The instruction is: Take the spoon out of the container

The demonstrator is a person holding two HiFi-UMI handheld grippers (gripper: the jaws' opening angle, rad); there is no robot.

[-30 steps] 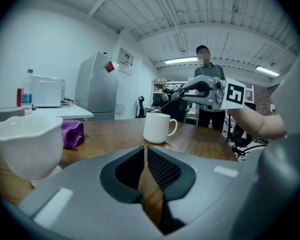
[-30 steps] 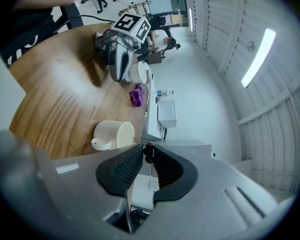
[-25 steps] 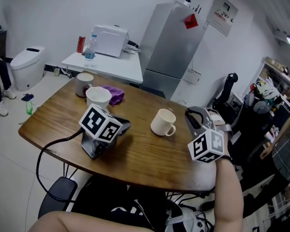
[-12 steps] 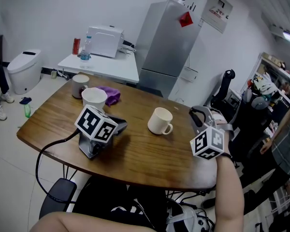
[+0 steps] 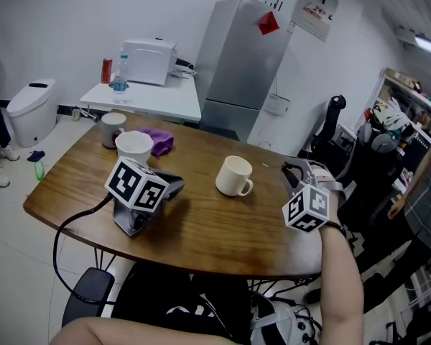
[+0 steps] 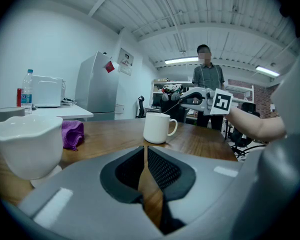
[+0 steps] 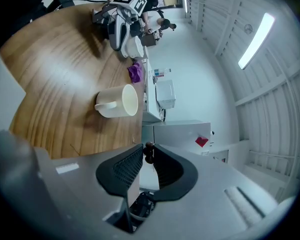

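So on the table's (image 5: pixel 223 228) far left edge there's a grey cup (image 5: pixel 112 126), a white bowl (image 5: pixel 134 146) and a purple cloth (image 5: pixel 159 141) bunched together. Just in front of the bowl, the left gripper (image 5: pixel 174 187) lies flat on the wood, jaws pressed together with nothing in them. The white mug (image 5: pixel 232 176) sits upright about mid-table, handle toward the right edge. Over by the right edge, the right gripper (image 5: pixel 290 169) hangs in the air, clear of the mug, jaws pinched on the spoon (image 7: pixel 146 151). Only a thin dark bit shows at the tips, so it's out of the mug.
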